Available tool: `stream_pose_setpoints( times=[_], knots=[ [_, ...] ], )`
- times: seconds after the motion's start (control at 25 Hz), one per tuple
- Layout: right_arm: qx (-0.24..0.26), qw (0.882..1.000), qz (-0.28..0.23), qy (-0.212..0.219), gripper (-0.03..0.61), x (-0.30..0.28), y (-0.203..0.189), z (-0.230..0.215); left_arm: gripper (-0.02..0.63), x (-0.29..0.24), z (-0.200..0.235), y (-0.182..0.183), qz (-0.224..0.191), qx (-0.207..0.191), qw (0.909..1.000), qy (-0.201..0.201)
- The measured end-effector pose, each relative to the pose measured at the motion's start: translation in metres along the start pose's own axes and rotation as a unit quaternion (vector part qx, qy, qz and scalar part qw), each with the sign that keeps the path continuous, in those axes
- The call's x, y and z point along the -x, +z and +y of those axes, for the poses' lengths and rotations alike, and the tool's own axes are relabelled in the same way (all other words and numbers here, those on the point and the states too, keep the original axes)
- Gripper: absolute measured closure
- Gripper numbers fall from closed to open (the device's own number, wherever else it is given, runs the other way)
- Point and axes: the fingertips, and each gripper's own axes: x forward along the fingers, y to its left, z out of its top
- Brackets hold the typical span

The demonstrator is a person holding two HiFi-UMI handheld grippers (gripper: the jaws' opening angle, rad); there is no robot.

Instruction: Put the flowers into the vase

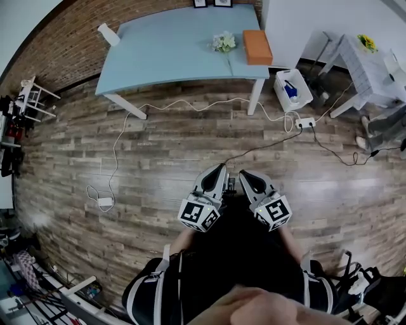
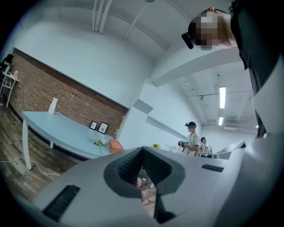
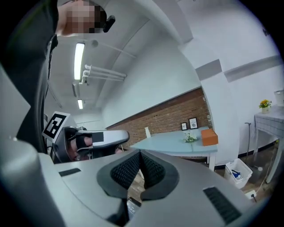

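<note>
While left tool (image 1: 221, 170) and right tool (image 1: 246, 176) sit closed, empty, floor (image 1: 184, 143) spreads to table (image 1: 168, 54).

Two grippers near six o'clock in the head view: the left gripper (image 1: 217, 171) and the right gripper (image 1: 246, 179). One light-blue tabletop (image 1: 165, 60) at twelve o'clock carries one bunch of white flowers (image 1: 224, 42), one orange box (image 1: 257, 47) and one white upright object (image 1: 109, 34) at its eleven o'clock corner. Two framed pictures (image 1: 200, 3) (image 1: 222, 3) hang on the brick wall (image 1: 63, 54). One white bin (image 1: 293, 89) and one power strip (image 1: 305, 123) lie at two o'clock. One yellow flower (image 1: 366, 42) stands on one white side table (image 1: 374, 73). In the left gripper view there are two people (image 2: 192, 138) (image 2: 204, 146) at three o'clock and two ceiling lights (image 2: 222, 97) (image 2: 220, 120).
</note>
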Motion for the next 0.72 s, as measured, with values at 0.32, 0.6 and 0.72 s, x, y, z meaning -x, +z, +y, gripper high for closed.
stream_pose_setpoints(
  times=[0.32, 0.6, 0.72],
  knots=[
    [-0.008, 1.000, 0.027, -0.002, 0.561, -0.047, -0.012, 0.032, 0.584, 0.017, 0.034, 0.001, 0.012, 0.002, 0.9999, -0.009],
    [-0.013, 0.999, 0.025, -0.034, 0.560, -0.070, -0.016, 0.033, 0.584, 0.025, 0.094, 0.000, 0.017, 0.074, 0.9970, 0.016],
    [-0.010, 0.999, 0.026, -0.041, 0.561, -0.076, -0.013, 0.022, 0.584, 0.011, 0.102, 0.000, 0.021, 0.081, 0.9964, 0.013]
  ],
)
